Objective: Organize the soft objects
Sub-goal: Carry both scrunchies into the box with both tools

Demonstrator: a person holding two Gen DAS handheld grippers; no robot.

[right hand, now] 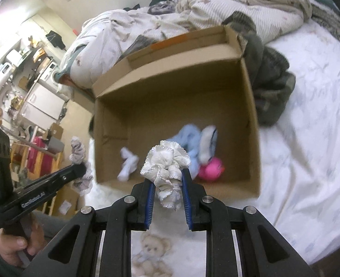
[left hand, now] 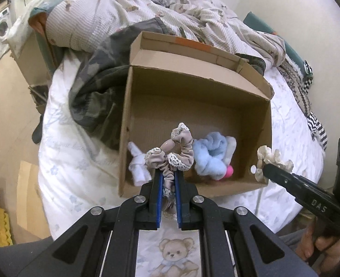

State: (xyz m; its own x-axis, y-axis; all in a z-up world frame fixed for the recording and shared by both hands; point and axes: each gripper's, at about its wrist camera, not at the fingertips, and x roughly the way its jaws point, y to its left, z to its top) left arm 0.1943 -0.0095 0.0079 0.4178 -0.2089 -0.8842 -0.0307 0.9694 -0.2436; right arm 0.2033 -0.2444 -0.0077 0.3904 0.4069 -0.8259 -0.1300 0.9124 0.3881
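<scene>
Left tongs (left hand: 168, 177) clenched on a beige scrunchie (left hand: 172, 154), held over the near edge of the cardboard box (left hand: 193, 106) on the bed (left hand: 77, 161). Right tongs (right hand: 167, 180) clenched on a white scrunchie (right hand: 167, 168), also over the near edge. In the box: white sock (left hand: 137, 166), blue sock (left hand: 210, 154), pink ball (right hand: 210, 169).

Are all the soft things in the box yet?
Almost. A white sock, blue fluffy thing and pink toy already lie in the box. The left gripper holds a beige scrunchie, the right gripper a white one; both are not yet dropped in.

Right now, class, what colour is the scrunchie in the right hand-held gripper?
White scrunchie, clearest in the right wrist view.
</scene>
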